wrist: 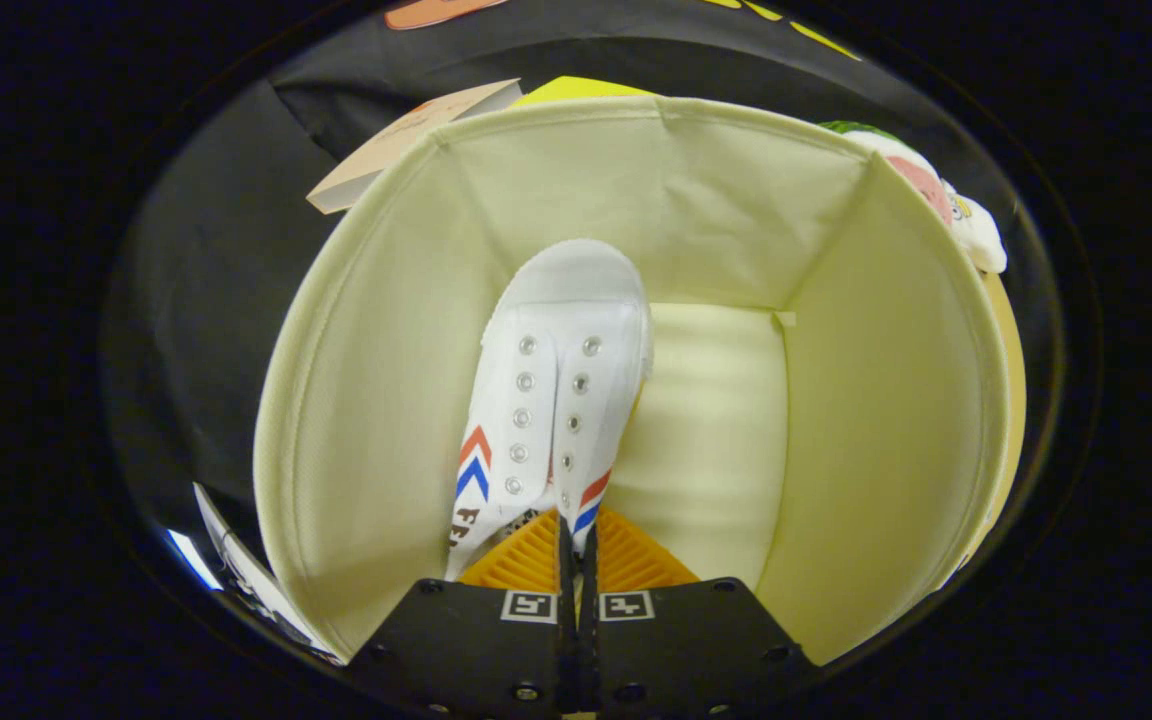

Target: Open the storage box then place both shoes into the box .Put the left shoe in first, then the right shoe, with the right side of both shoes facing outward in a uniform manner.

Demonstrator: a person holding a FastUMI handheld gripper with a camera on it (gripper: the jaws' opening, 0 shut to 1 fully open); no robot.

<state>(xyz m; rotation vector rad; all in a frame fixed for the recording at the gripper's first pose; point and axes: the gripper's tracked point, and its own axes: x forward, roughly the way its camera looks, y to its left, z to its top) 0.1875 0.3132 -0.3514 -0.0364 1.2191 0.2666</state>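
Observation:
I look down into an open cream fabric storage box. A white canvas shoe with metal eyelets and red and blue chevrons on its sides hangs inside the box, toe pointing away from me toward the far wall. My gripper is shut on the shoe's rear edge, with a thin piece of the upper pinched between the two fingers. The shoe sits left of the box's middle, and the box floor to its right is bare. The heel is hidden behind my fingers.
A tan cardboard piece lies beyond the box's far left corner on black cloth. A plush toy rests past the far right corner. A yellow thing peeks over the far wall. White paper lies by the near left corner.

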